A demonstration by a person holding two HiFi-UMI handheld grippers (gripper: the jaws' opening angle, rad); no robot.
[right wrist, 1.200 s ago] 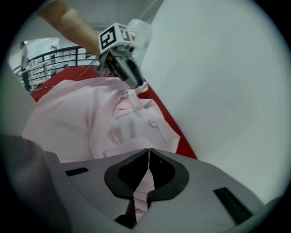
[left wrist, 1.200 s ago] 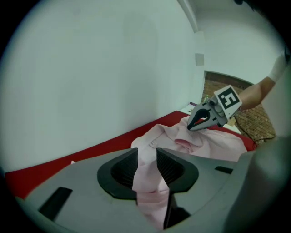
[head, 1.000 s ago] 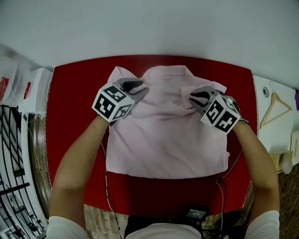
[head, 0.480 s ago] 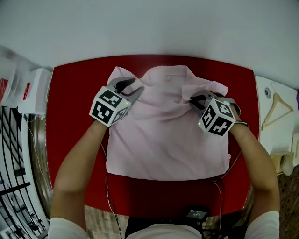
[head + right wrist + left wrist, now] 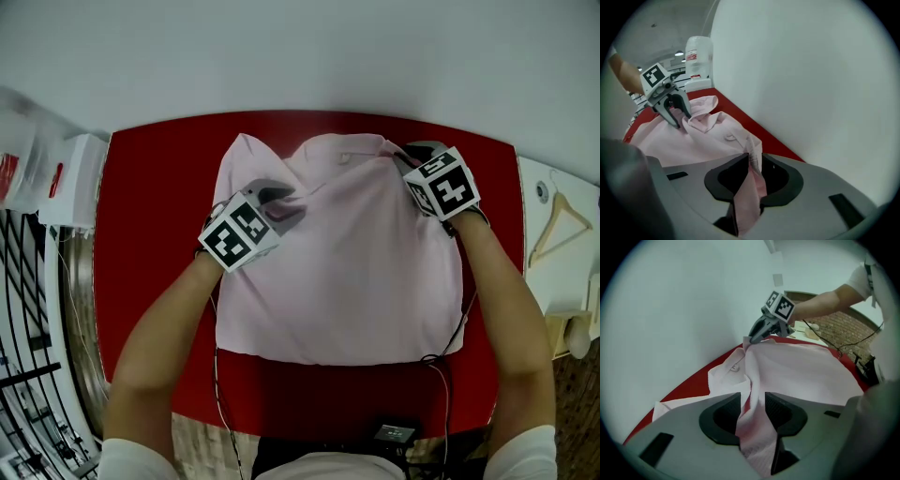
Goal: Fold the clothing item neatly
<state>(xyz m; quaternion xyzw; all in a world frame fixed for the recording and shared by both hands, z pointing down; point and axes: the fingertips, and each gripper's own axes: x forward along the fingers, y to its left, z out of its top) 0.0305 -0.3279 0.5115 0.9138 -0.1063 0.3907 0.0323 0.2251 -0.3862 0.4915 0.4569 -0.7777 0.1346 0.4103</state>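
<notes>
Left gripper (image 5: 753, 404) fingers are part-spread and have just been opening, but they grasp a bunched fold of the pink shirt (image 5: 347, 272) that fills the gap and touches both inner faces. Right gripper (image 5: 755, 164) fingers are nearly together and have just been easing open, pinching a thin shirt edge right beside the collar. Outward from both sets of fingers, the shirt spreads flat on the red table (image 5: 150, 206), collar on the far side and hem nearest the person, with a wooden hanger (image 5: 560, 220) well off to the right gripper's right.
</notes>
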